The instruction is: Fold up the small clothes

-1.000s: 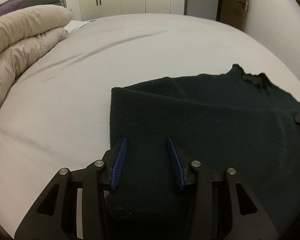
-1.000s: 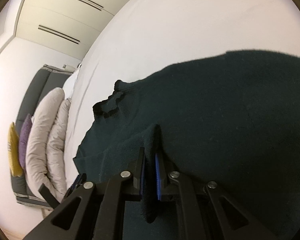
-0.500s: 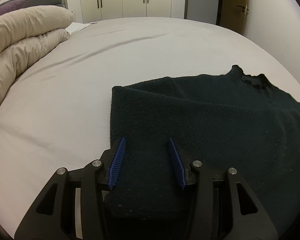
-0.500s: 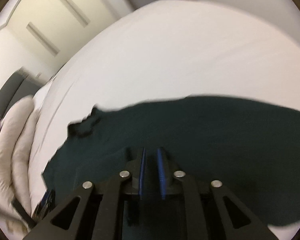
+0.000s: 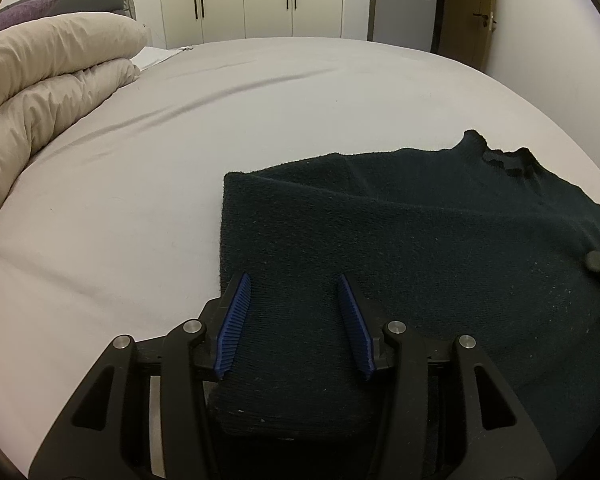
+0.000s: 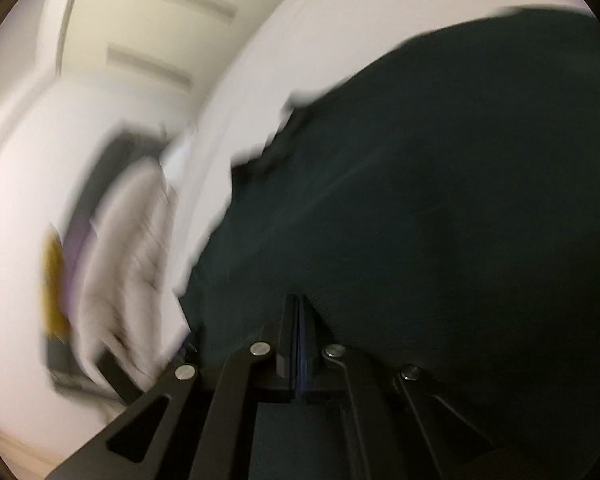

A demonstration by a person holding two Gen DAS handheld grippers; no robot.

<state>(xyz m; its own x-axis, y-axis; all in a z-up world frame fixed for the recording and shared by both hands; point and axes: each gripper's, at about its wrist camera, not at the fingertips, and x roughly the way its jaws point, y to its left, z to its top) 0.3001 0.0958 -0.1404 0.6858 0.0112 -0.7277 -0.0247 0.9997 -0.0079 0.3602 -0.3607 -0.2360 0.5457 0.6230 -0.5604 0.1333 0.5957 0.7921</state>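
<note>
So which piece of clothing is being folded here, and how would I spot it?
Start from the wide bed with its pale grey sheet, which fills the view. The bulky folded beige duvet is heaped at its left edge; the dark teal knitted sweater lies flat toward the right. It is the only dark thing on the sheet, with a ribbed neck opening at its far edge.

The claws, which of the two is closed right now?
The right claw: its blue pads are pressed together with no gap, above the dark sweater. The left claw has its pads spread wide apart over the sweater.
</note>
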